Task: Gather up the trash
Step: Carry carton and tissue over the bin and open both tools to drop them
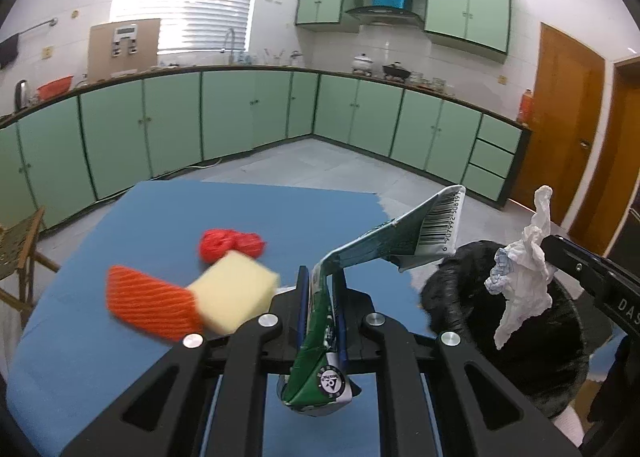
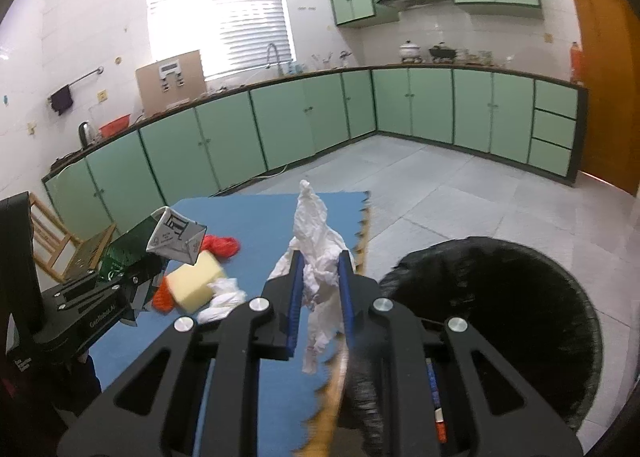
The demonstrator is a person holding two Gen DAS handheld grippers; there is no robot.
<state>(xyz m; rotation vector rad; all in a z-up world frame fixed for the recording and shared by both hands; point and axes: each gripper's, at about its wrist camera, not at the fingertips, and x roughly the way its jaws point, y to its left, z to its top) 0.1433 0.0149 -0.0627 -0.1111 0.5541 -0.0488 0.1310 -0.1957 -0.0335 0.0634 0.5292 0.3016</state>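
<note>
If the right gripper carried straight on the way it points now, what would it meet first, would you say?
Probably nothing soon: the right gripper, shut on crumpled white tissue, points past the blue foam mat's jagged edge over grey floor tiles. Depth is unclear.

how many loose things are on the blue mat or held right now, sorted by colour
Red or orange: 2, mesh ball, ribbed piece
Yellow: 1, sponge
White: 2, held tissue, tissue on mat
Green and white: 1, held carton
Total: 6

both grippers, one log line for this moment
left gripper: shut on carton | right gripper: shut on tissue | bin: nothing dropped yet
</note>
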